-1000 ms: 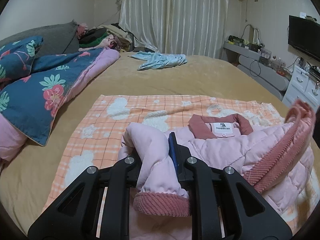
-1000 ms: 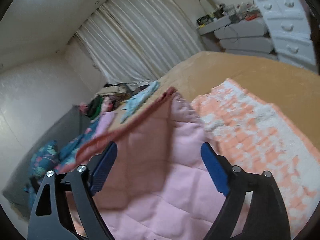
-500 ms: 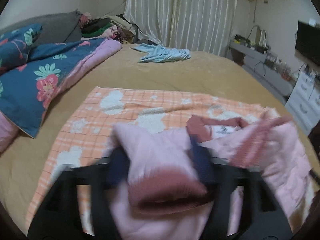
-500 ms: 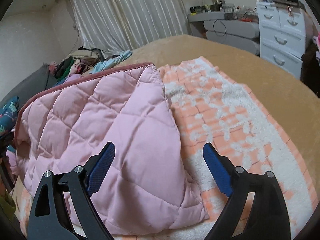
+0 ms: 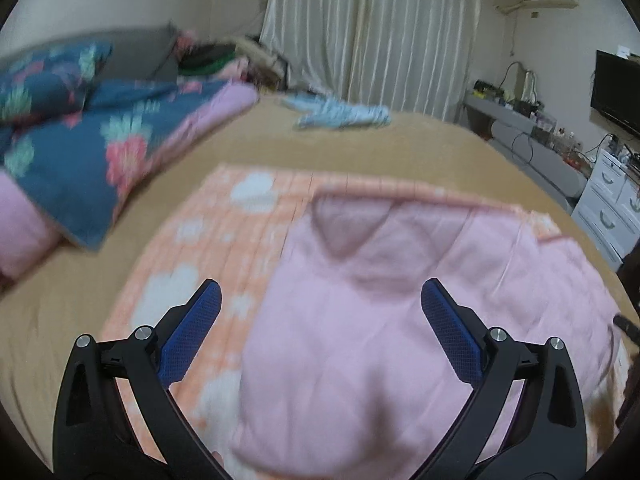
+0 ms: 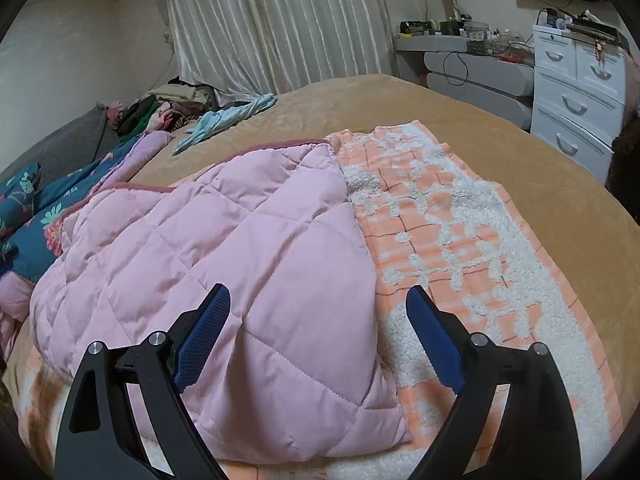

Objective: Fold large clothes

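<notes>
1. The pink quilted jacket point(image 6: 224, 248) lies folded over on itself on an orange-and-white checked blanket point(image 6: 460, 240), which is spread on a tan bed point(image 6: 520, 160). A darker pink ribbed trim runs along the jacket's far edge.
2. In the right wrist view the jacket covers the left part of the blanket, and its near corner sits between the two fingers of the right gripper point(image 6: 318, 300).
3. The right gripper's jaws stand wide apart. Its blue pads point(image 6: 202, 334) press on nothing, so it holds nothing, and the jacket lies loose below it.
4. The left wrist view is blurred. There the jacket point(image 5: 400, 320) fills the lower right, with the blanket point(image 5: 240, 216) showing to its left.
5. The jaws of the left gripper point(image 5: 320, 300) are opening, already spread wide. The jacket lies in the gap between them, but neither blue pad point(image 5: 192, 336) presses on it.
6. Further out on the bed, a blue flowered quilt point(image 5: 100, 152) with a pink lining is heaped at the left, and a light blue garment point(image 6: 228, 120) lies near the far edge.
7. A pile of clothes point(image 6: 168, 108) sits by the pale curtains point(image 6: 280, 24).
8. A white chest of drawers point(image 6: 576, 96) stands at the right.
</notes>
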The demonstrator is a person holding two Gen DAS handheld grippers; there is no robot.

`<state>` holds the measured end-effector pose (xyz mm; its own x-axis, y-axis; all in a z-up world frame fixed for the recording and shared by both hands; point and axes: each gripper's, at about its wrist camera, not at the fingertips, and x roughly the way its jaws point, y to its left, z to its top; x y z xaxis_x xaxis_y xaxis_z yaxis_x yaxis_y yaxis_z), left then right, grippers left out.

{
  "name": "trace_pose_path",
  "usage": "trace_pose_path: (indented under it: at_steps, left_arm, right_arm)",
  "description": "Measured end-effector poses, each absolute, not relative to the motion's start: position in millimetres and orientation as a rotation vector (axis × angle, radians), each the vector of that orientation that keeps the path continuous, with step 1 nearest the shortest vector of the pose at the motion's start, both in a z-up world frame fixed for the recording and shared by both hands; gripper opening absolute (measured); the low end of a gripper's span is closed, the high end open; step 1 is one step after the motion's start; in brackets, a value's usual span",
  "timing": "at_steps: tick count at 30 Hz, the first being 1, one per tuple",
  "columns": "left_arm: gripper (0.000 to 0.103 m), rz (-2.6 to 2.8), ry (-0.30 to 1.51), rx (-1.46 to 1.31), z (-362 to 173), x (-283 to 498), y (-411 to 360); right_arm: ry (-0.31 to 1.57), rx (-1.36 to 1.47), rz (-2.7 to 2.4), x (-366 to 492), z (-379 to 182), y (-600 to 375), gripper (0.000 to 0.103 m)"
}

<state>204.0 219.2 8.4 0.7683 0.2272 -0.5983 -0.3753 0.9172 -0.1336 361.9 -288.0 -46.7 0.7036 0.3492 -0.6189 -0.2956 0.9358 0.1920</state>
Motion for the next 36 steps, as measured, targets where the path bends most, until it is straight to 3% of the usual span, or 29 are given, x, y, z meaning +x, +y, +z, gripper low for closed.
trace_pose_path:
  at_steps: [4, 6, 7, 8, 9, 10, 13, 19, 36]
  left_arm:
    - [0.094, 0.238, 0.646, -0.407, -30.5, 187.5, 233.7]
    - [0.093, 0.197, 0.67, -0.491, -48.5, 188.5, 236.4]
    - [0.093, 0.2, 0.677, -0.491, -52.3, 189.1, 235.9]
    - [0.093, 0.209, 0.686, -0.48, -55.4, 192.4, 233.1]
    - [0.088, 0.216, 0.698, -0.47, -57.8, 196.6, 229.9]
    - [0.062, 0.24, 0.703, -0.449, -57.5, 201.2, 225.9]
    - [0.029, 0.295, 0.697, -0.436, -49.0, 210.8, 224.3]
    - [0.023, 0.358, 0.671, -0.365, -29.0, 237.6, 227.0]
    - [0.024, 0.427, 0.73, -0.345, -49.8, 267.1, 231.7]
  right_arm:
    - [0.734, 0.064, 0.365, 365.4, -55.0, -286.3, 0.089]
    - [0.752, 0.068, 0.379, 368.3, -61.0, -285.8, 0.083]
    - [0.761, 0.069, 0.389, 369.5, -63.8, -285.0, 0.073]
    - [0.778, 0.076, 0.419, 371.8, -67.2, -282.5, 0.056]
    - [0.781, 0.076, 0.434, 372.5, -68.0, -279.5, 0.051]
    - [0.763, 0.052, 0.427, 372.0, -66.2, -273.0, 0.041]
    - [0.702, -0.002, 0.399, 369.3, -54.9, -254.9, 0.025]
    - [0.605, -0.008, 0.326, 387.1, -34.7, -242.8, 0.02]
    - [0.733, 0.016, 0.3, 420.4, -67.4, -246.7, 0.025]
